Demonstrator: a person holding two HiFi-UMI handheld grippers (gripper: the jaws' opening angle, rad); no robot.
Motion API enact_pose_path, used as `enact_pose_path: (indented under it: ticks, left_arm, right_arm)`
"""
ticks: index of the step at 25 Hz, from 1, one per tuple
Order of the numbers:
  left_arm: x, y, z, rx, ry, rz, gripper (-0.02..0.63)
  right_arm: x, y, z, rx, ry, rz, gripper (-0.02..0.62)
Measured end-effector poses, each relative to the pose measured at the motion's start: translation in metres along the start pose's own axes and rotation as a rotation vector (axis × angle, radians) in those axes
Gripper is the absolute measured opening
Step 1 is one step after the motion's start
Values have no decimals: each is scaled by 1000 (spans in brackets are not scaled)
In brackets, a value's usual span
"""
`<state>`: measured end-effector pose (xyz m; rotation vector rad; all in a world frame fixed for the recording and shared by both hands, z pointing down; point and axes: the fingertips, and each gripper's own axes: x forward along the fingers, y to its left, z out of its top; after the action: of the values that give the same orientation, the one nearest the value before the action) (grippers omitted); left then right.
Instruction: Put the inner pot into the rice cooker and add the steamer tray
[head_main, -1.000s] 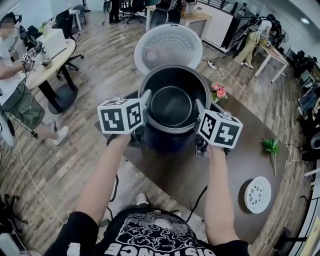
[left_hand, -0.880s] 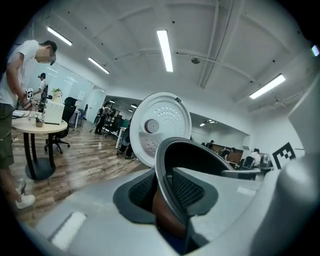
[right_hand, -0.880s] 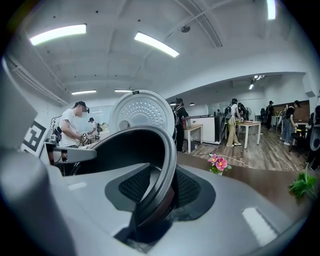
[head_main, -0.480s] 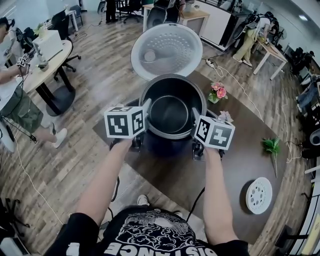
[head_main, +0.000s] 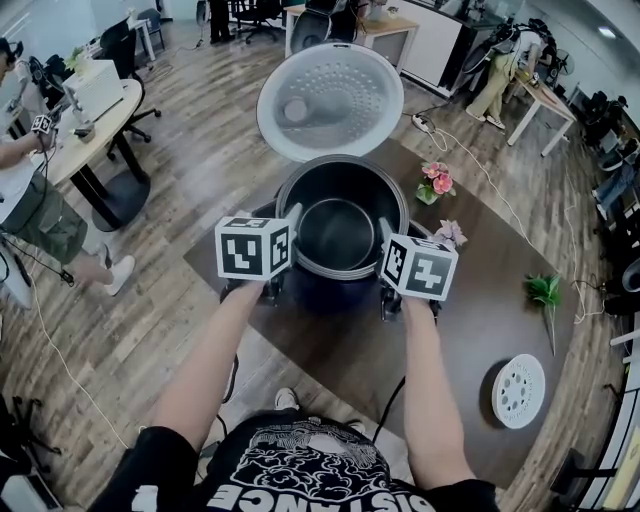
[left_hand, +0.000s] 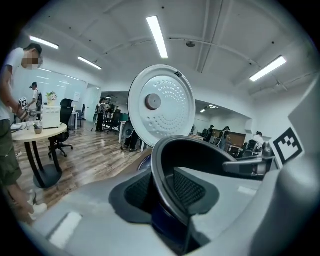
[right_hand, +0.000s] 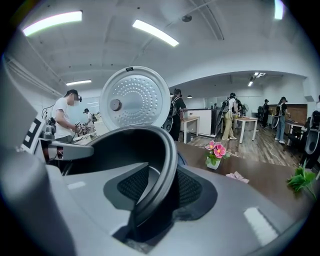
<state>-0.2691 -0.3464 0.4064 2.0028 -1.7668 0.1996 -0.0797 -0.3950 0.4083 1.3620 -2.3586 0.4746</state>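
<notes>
The dark inner pot (head_main: 340, 235) sits down in the dark blue rice cooker (head_main: 330, 292), whose white lid (head_main: 330, 100) stands open behind. My left gripper (head_main: 291, 222) is shut on the pot's left rim and my right gripper (head_main: 386, 233) on its right rim. In the left gripper view the rim (left_hand: 165, 165) runs between the mesh pads (left_hand: 187, 187) of the left gripper (left_hand: 162, 192). The right gripper view shows the rim (right_hand: 167, 170) between the right gripper (right_hand: 160, 187) pads. Both pairs of jaws have just been opening a little, rim still between them. The white steamer tray (head_main: 516, 390) lies at the table's right.
The cooker stands on a brown table (head_main: 480, 300) with pink flowers (head_main: 436, 183) and a green sprig (head_main: 543, 292) to the right. A cable hangs off the near edge. A person (head_main: 25, 190) stands by a round table at the far left.
Both grippers have sunk with the pot, which now sits lower in the cooker. The marker cubes have drawn a little closer together in the head view.
</notes>
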Motion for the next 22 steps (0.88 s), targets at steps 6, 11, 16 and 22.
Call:
enact_pose_path:
  ticks: [6,11,16,22]
  left_arm:
    - [4,3,-7,33,29,14,138]
    - [4,4,-6,45,24,24,143]
    - [6,6,-9,99,16,49,150]
    - [4,6,-6,83,10,26,177]
  right_arm:
    - [4,0,-6,-12,15,-15,161]
    - [5,0,-4,-11,6,-8,164]
    - [7,-1,-5,-17,-4,-23,183]
    - [8,3,-3,-32,-12,-16,203]
